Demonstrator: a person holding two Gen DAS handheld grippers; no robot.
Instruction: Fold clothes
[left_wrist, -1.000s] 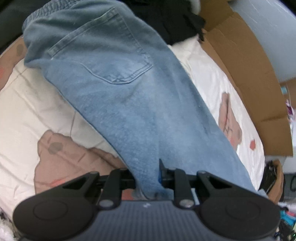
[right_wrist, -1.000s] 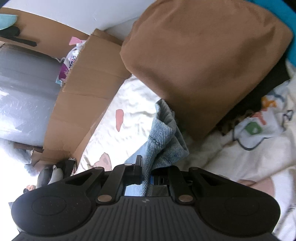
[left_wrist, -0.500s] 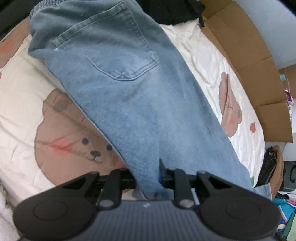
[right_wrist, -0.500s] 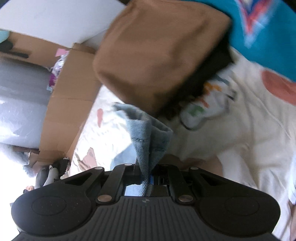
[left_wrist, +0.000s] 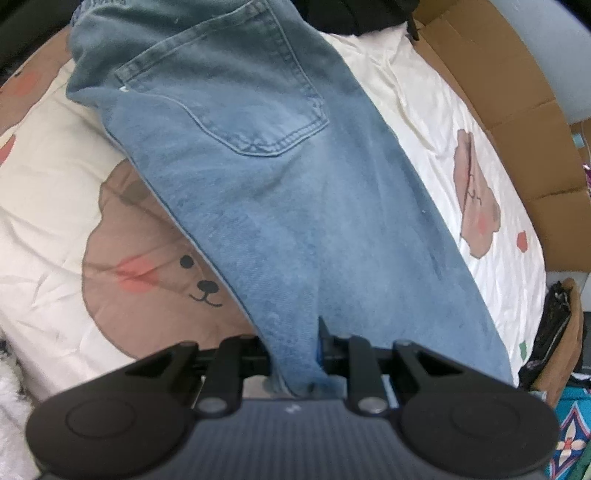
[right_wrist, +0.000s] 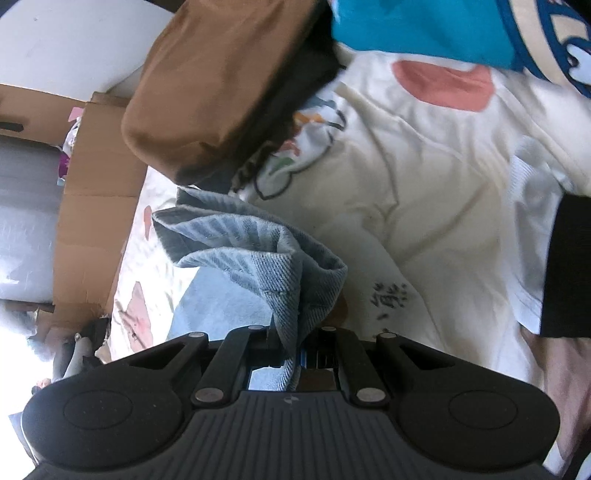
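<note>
**A:** Denim, faded blue, fills the left wrist view. The jeans (left_wrist: 266, 192) lie seat-up across the cream bedcover (left_wrist: 424, 122) with its bear print, back pocket showing, and run straight into the left gripper (left_wrist: 295, 354), whose jaws are narrowed onto a bunched thickness of the cloth.

**B:** So it holds them. How would you expect them to behave?

**A:** Heavy for a garment, I'd judge, and soft but with body. The fabric drapes in broad folds, not fine ones. It shouldn't slip much; the weave looks rough.

**B:** And the right wrist view?

**A:** The right gripper (right_wrist: 291, 350) is nearly closed on a thin denim edge, a stitched hem or band that curls up ahead of the jaws. Behind it sit a brown folded garment (right_wrist: 221, 85) and a teal one (right_wrist: 424, 29).

**B:** Good places to grip?

**A:** Probably. Seamed edges are the stiffest parts and resist stretching. Mid-panel pinches would likely sag, so I'd stay on hems and the waistband.
</note>
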